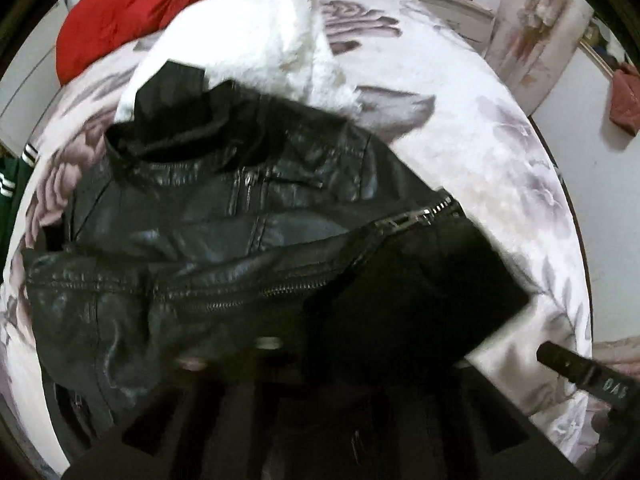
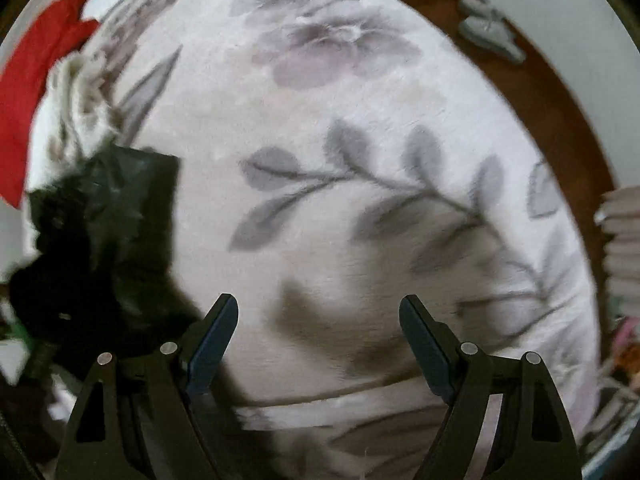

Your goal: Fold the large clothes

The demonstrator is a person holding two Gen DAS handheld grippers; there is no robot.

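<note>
A black leather jacket [image 1: 224, 240] with silver zippers lies crumpled on the floral bedspread [image 1: 460, 140]. In the left wrist view its dark lining and hem drape over my left gripper [image 1: 280, 360] and hide the fingers, so I cannot see how they stand. The tip of my right gripper shows at the lower right of that view [image 1: 576, 368]. In the right wrist view my right gripper [image 2: 320, 320] is open and empty above bare bedspread [image 2: 340, 220], with a part of the jacket [image 2: 100, 232] to its left.
A red garment [image 1: 140, 8] and a white fluffy garment [image 1: 256, 40] lie at the far side of the bed. A green striped garment [image 1: 12, 184] is at the left edge. The bed's brown wooden edge [image 2: 540, 92] and stacked cloths [image 2: 624, 248] are to the right.
</note>
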